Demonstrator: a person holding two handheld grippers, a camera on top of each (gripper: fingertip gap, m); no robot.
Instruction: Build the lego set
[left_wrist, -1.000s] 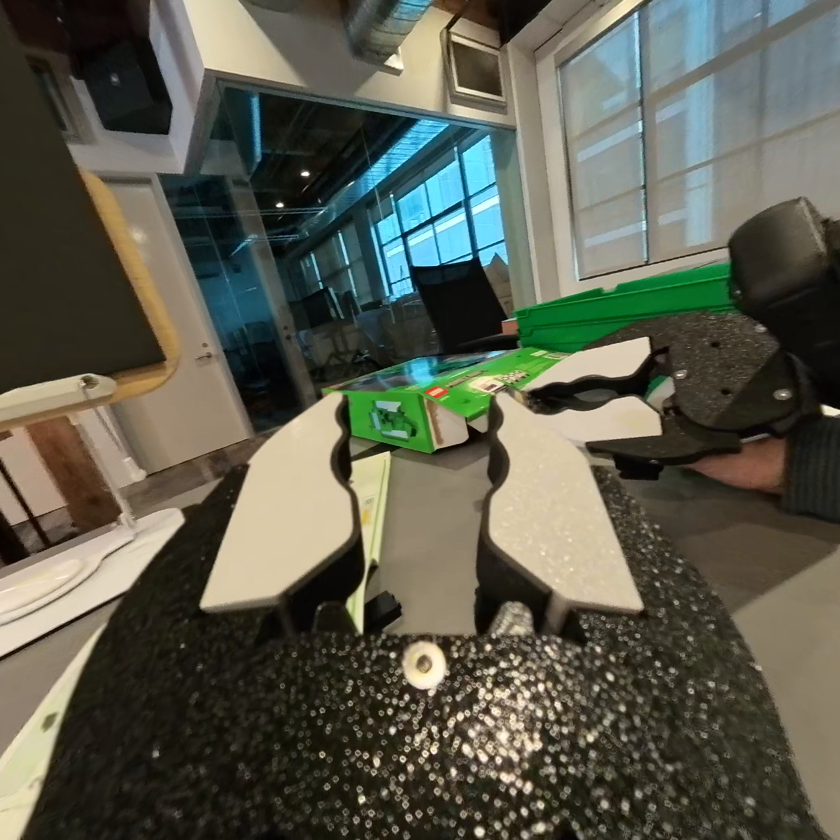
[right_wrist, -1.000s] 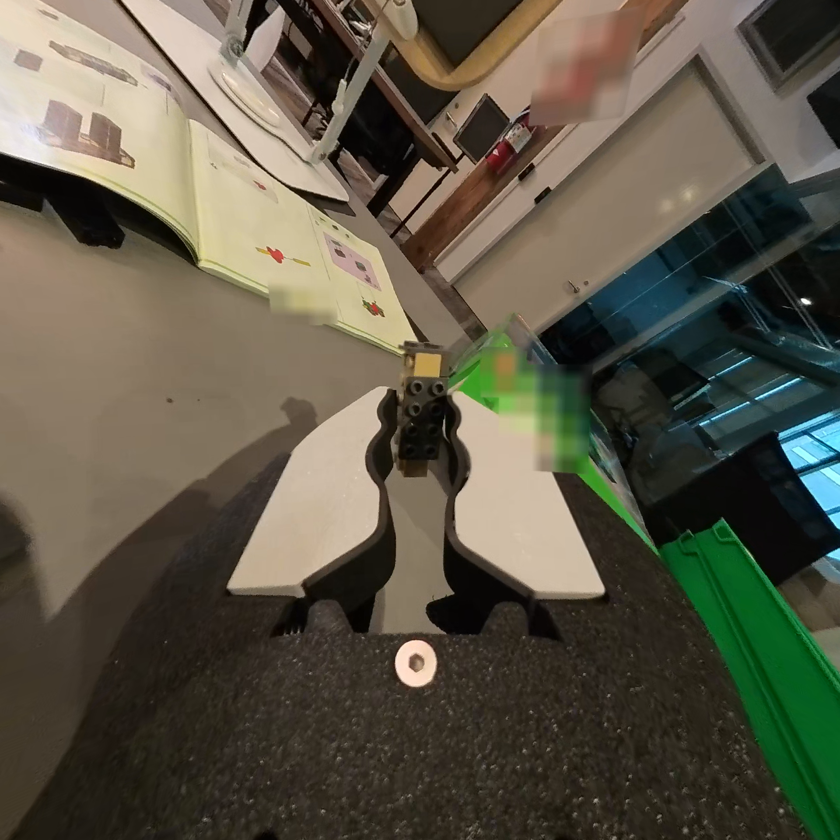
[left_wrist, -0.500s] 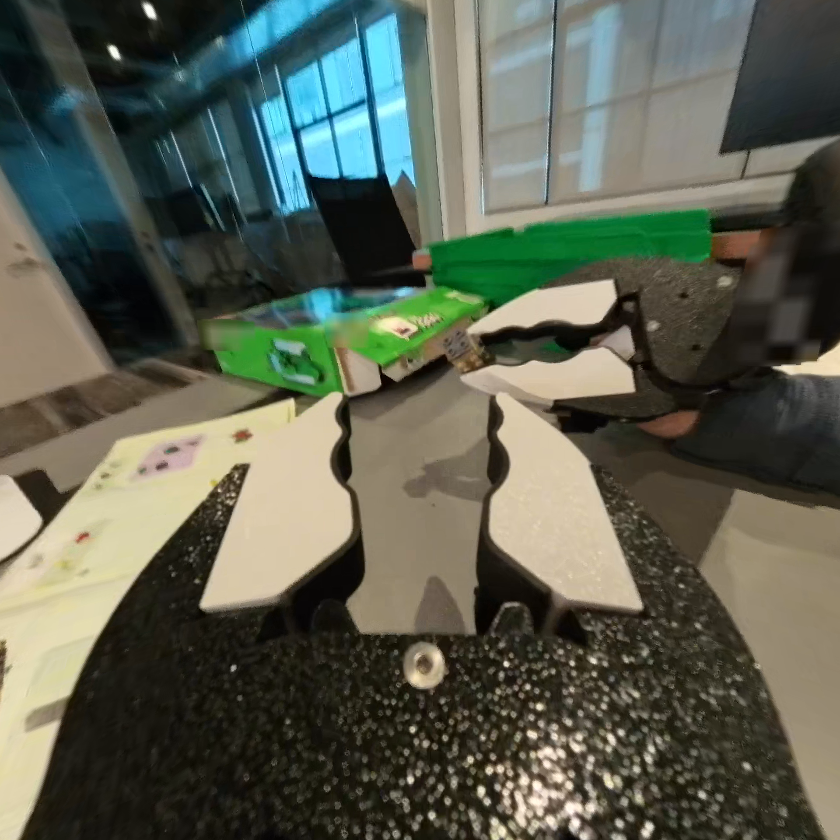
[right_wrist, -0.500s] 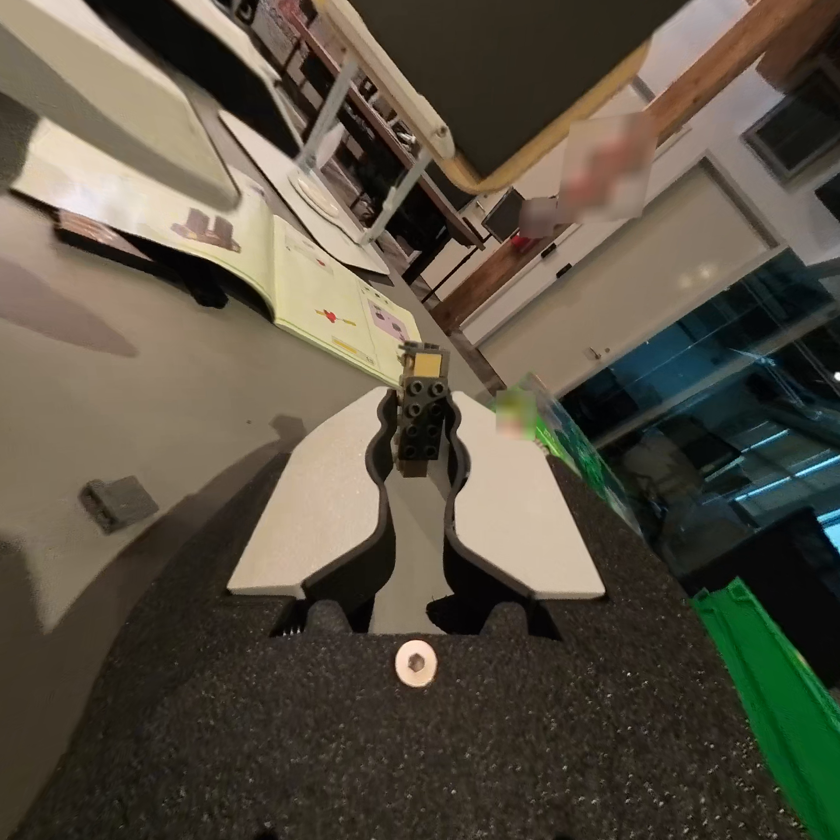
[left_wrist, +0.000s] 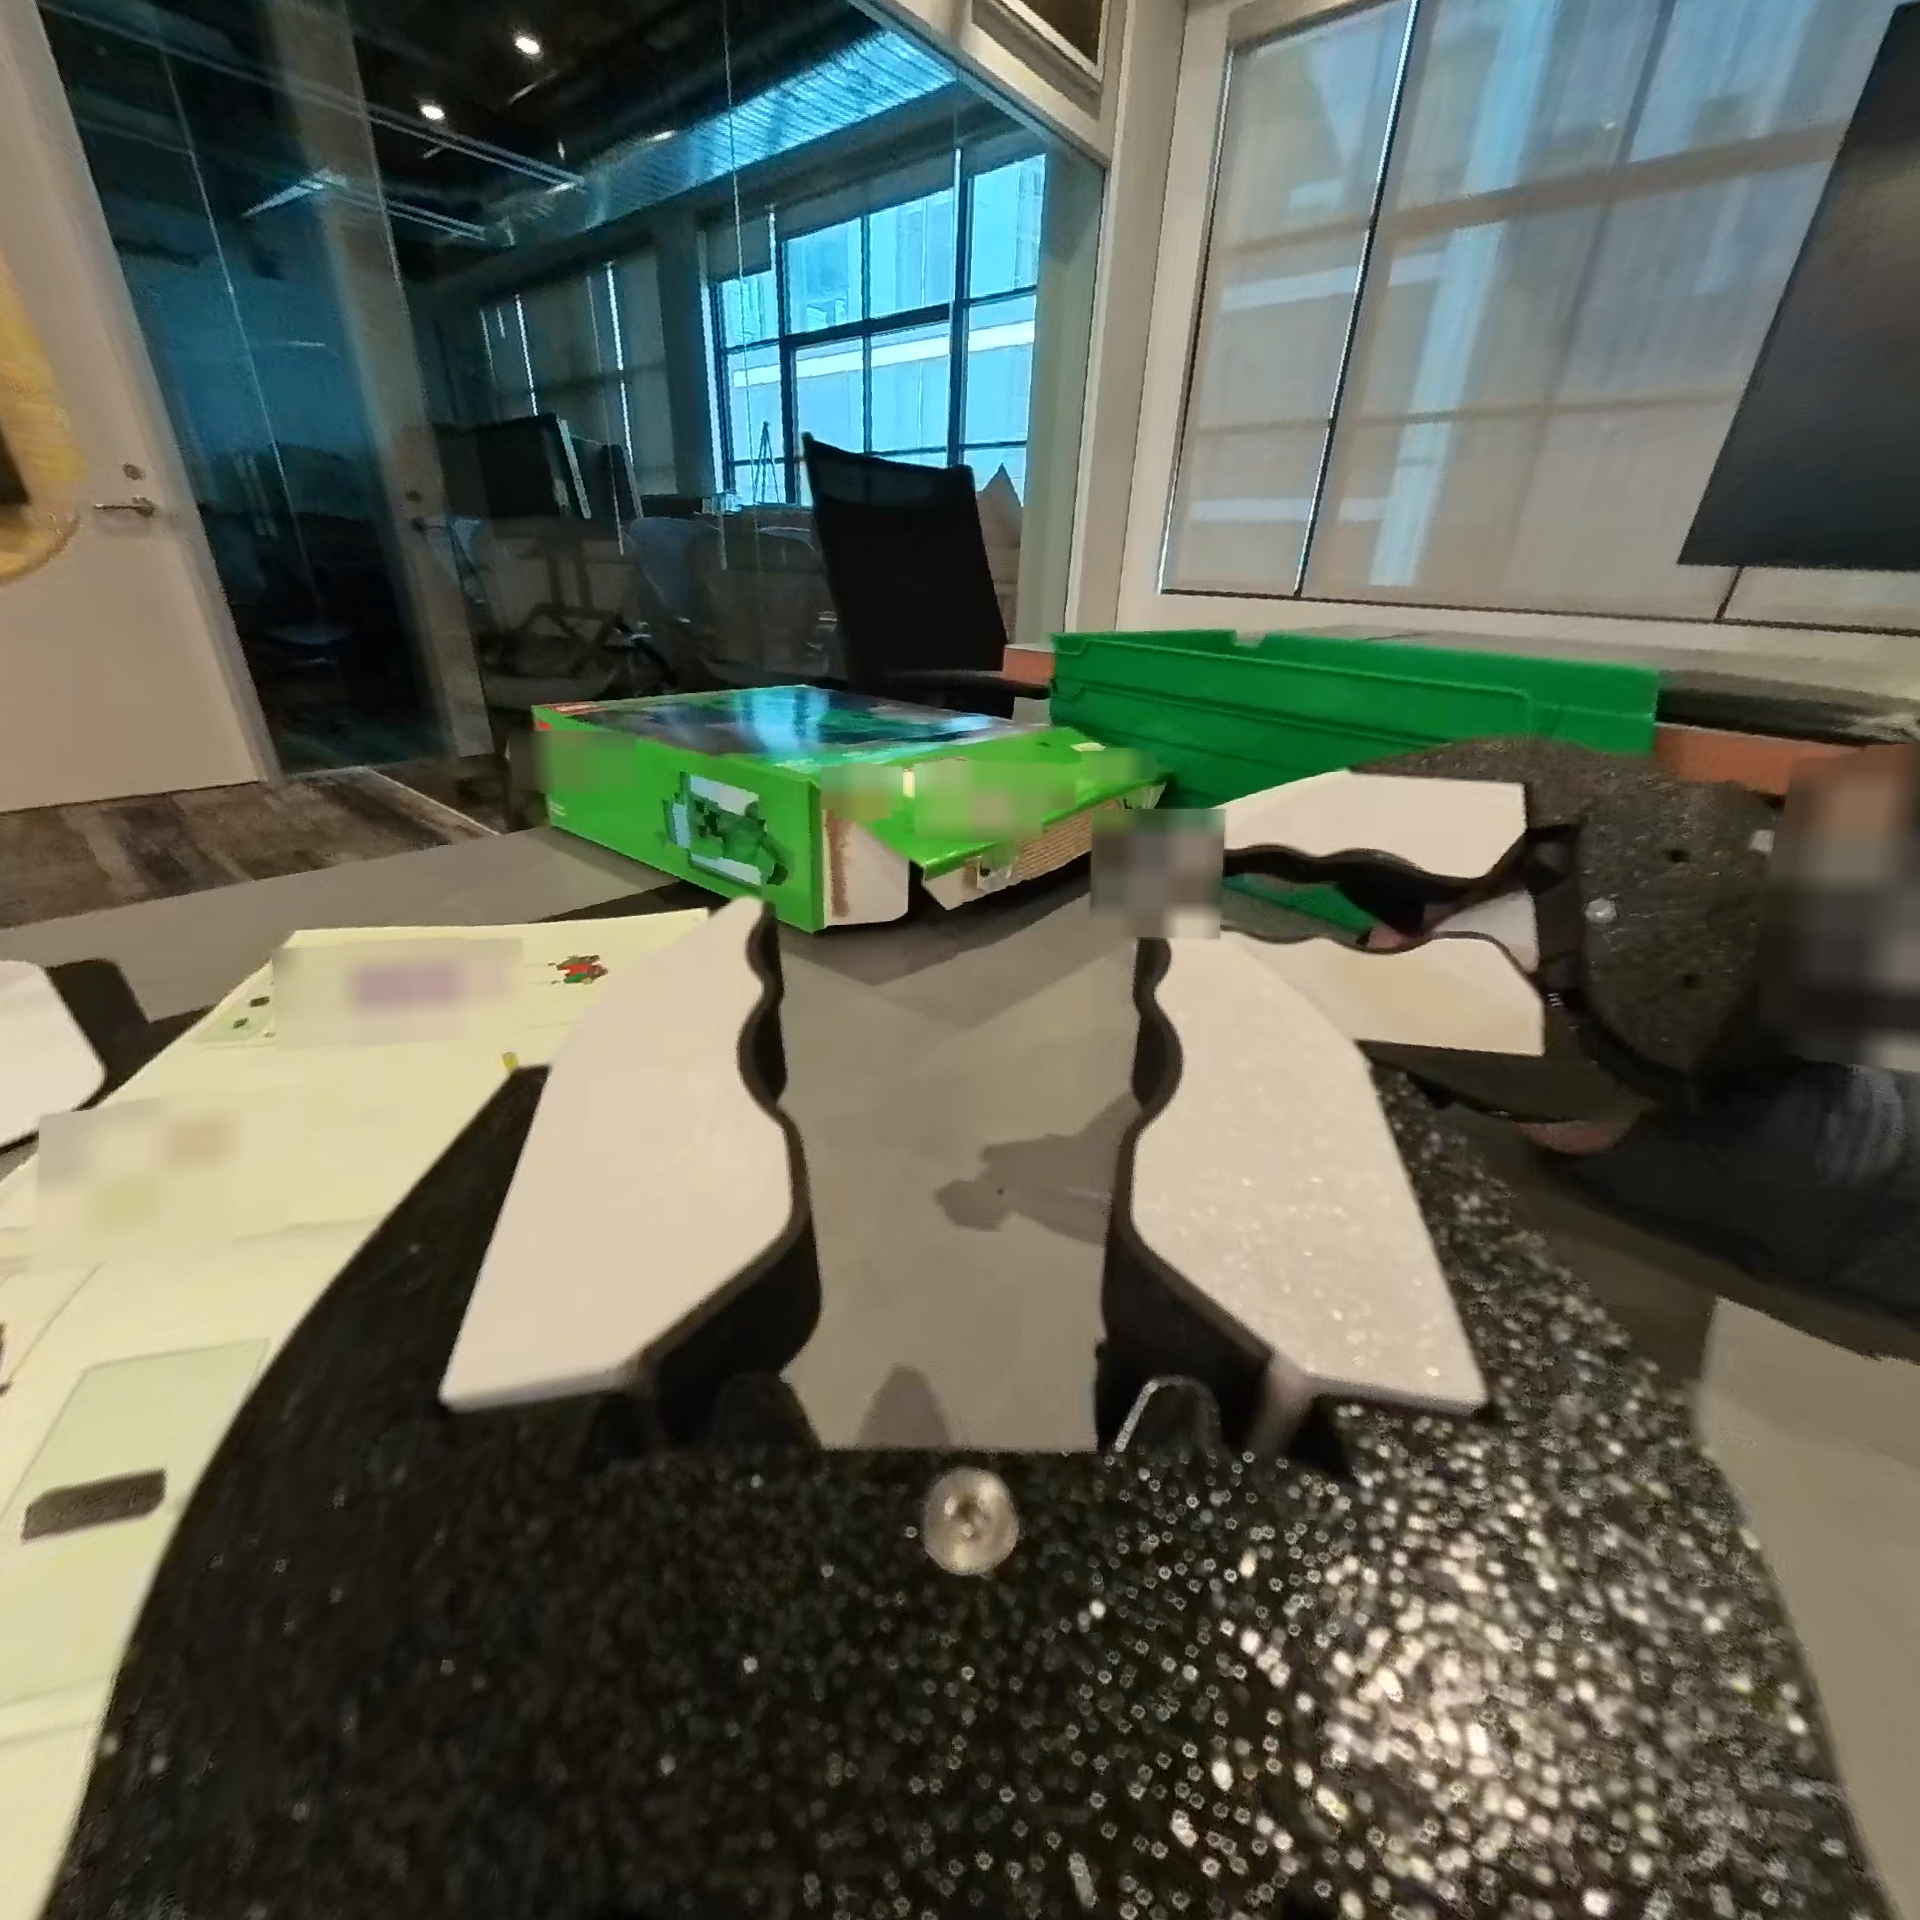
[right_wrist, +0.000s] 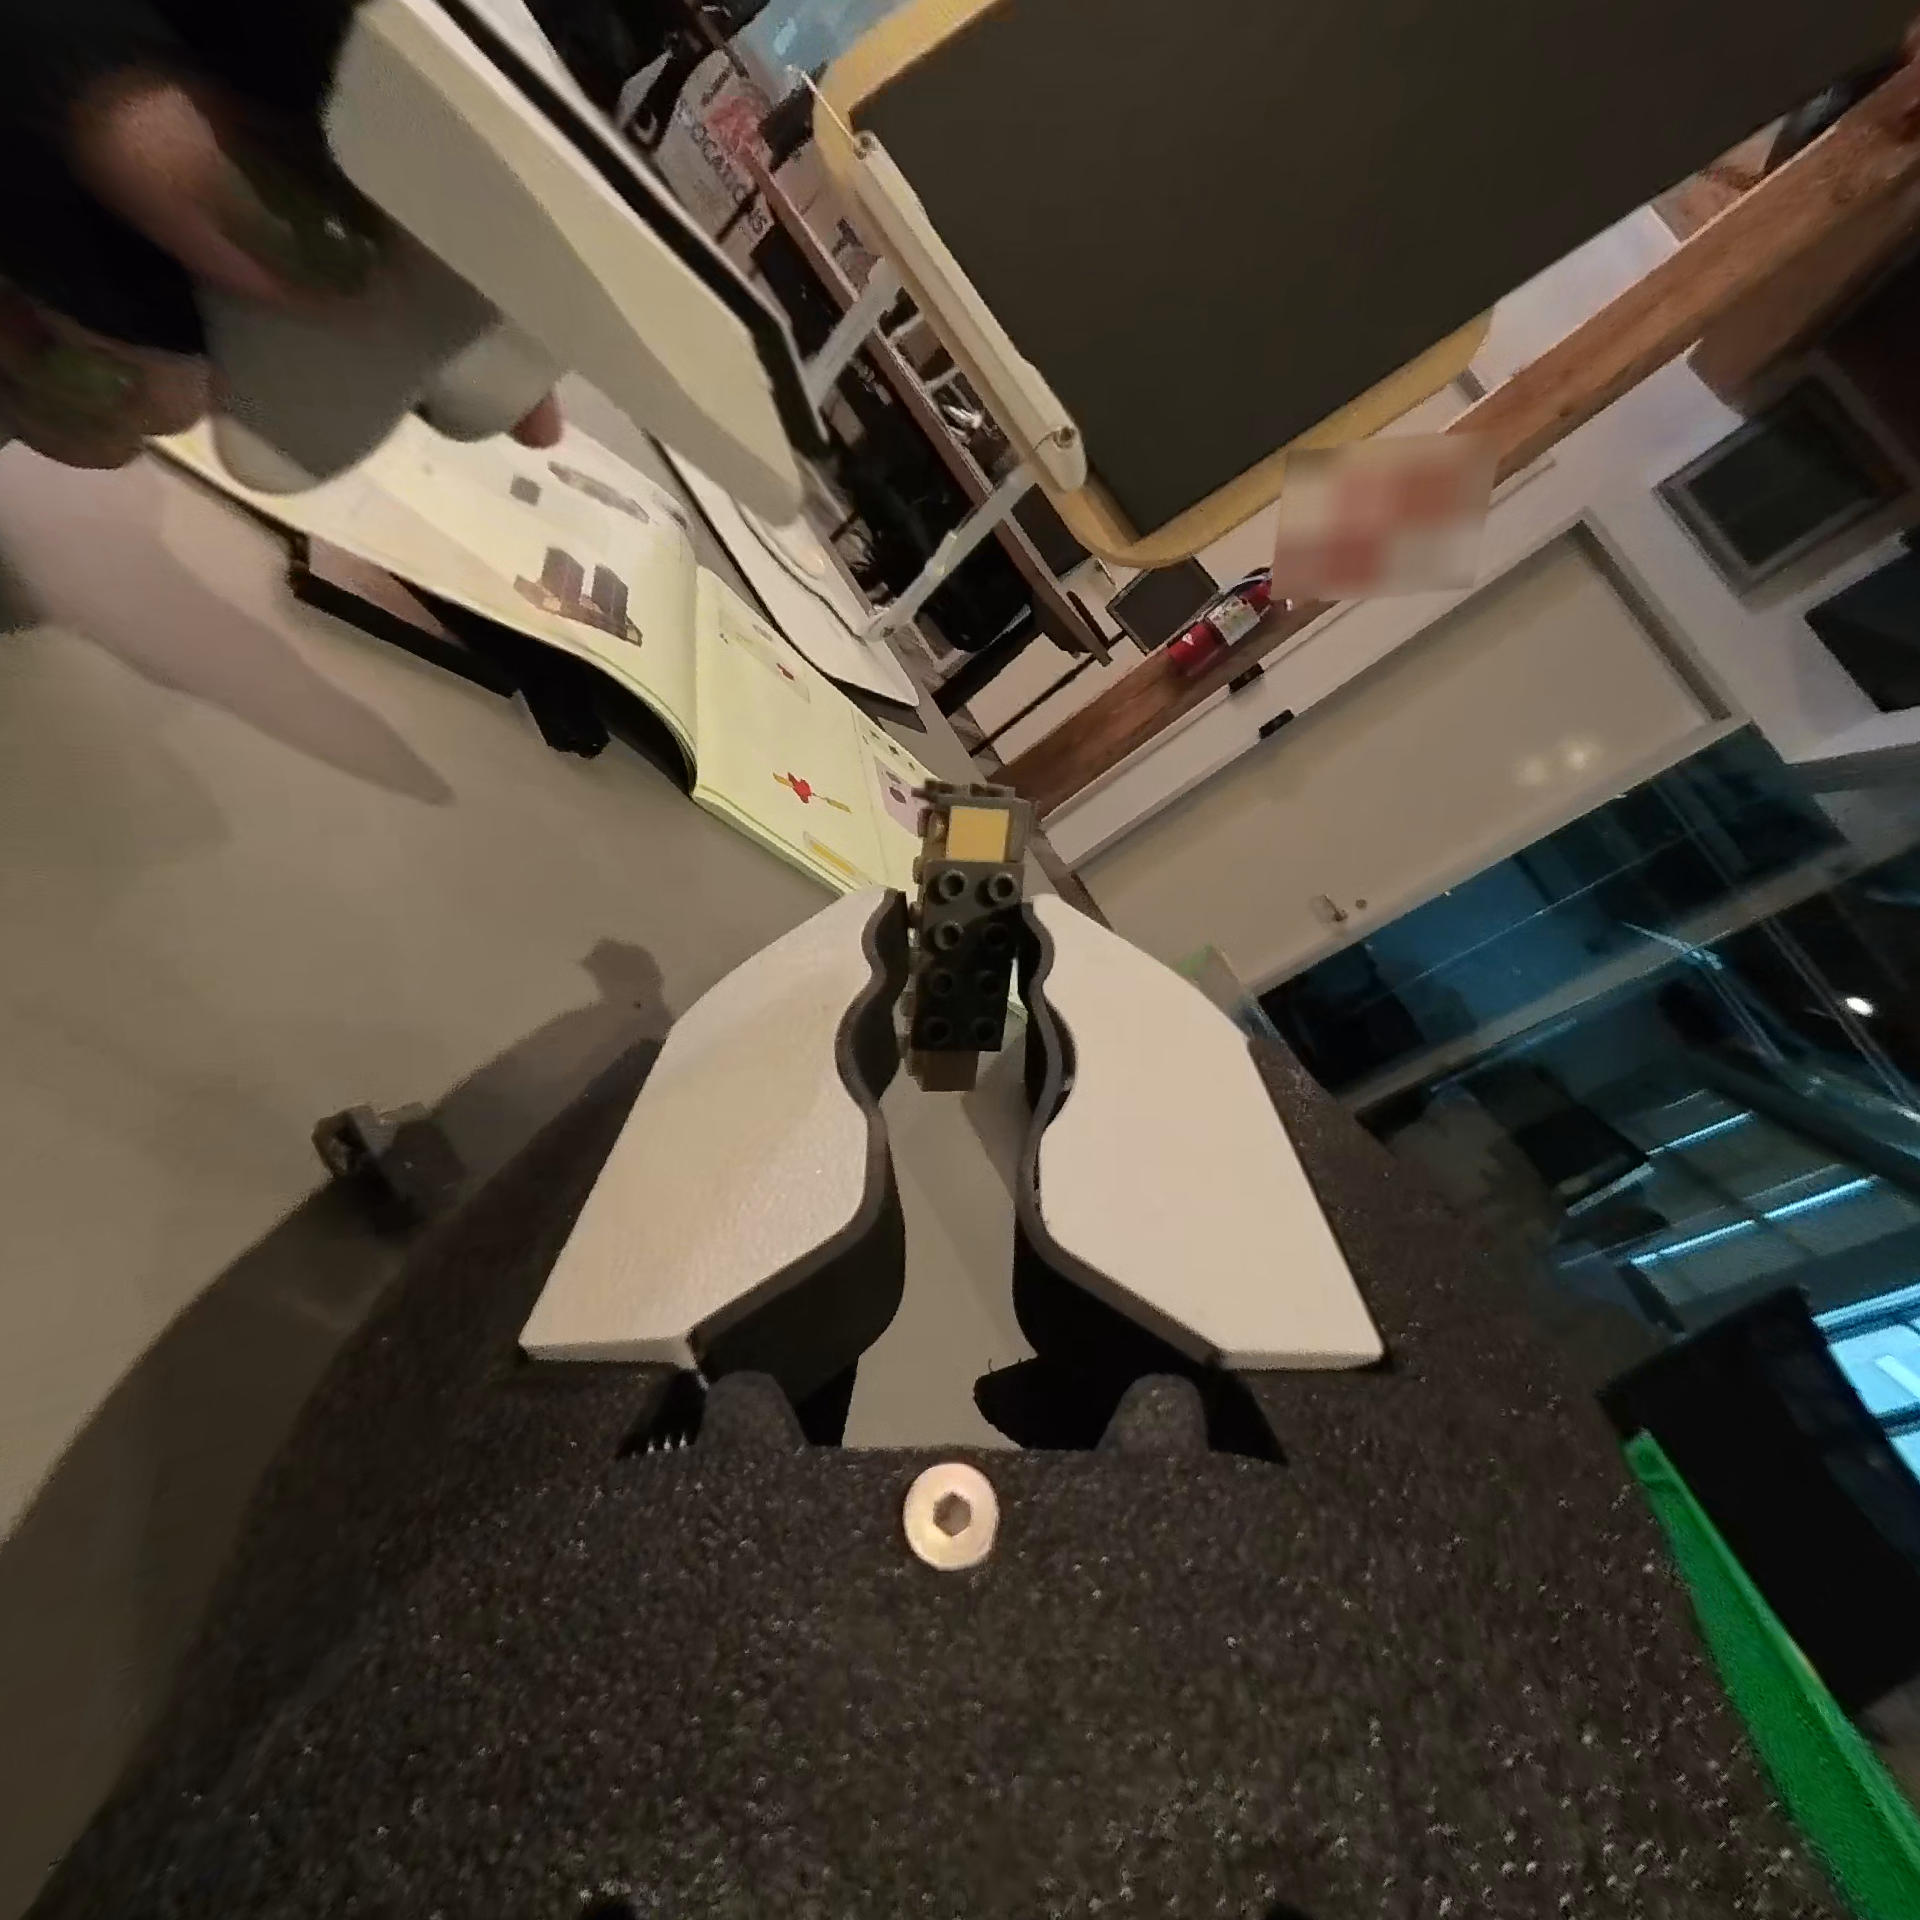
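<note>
Grey tabletop (left_wrist: 935, 1049) stretches under both your tools, with a green box (left_wrist: 727, 821) at its far side and an open instruction booklet (right_wrist: 665, 613) lying flat; your right gripper (right_wrist: 961, 935) is clamped on a small dark brick assembly (right_wrist: 961, 956), which sticks out past the fingertips, a tan tile at its front; your left gripper (left_wrist: 951, 956) hangs above the table with its jaws wide apart, holding nothing; a loose grey piece (right_wrist: 379, 1138) lies on the table left of the right gripper.
</note>
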